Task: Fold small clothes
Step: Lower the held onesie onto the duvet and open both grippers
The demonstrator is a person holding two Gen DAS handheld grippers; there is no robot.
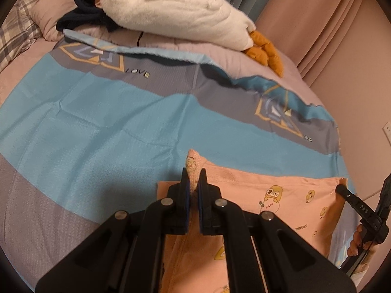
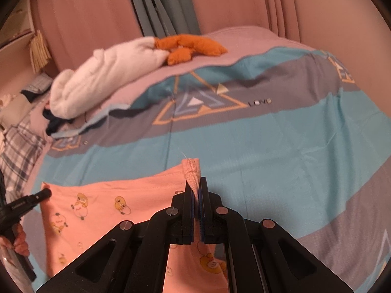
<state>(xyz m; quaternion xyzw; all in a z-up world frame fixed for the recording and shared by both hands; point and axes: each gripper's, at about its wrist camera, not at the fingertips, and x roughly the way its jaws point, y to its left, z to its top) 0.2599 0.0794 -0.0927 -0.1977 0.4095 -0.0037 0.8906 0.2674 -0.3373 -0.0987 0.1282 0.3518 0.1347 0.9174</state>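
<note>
A small pink garment with yellow duck prints [image 1: 281,202] lies on the blue and grey bedspread [image 1: 97,134]. My left gripper [image 1: 193,178] is shut on its ribbed corner, which sticks up between the fingers. My right gripper [image 2: 196,185] is shut on the opposite ribbed corner of the garment [image 2: 102,207]. Each gripper shows in the other's view, the right one at the garment's far corner [image 1: 356,205], the left one at the left edge [image 2: 27,202]. The cloth is stretched between them.
A white fluffy blanket [image 1: 176,9] with an orange plush piece [image 1: 266,48] and dark clothes [image 1: 83,17] lie at the head of the bed. Pink curtains [image 2: 232,2] hang behind. A plaid pillow [image 2: 17,146] lies at the left.
</note>
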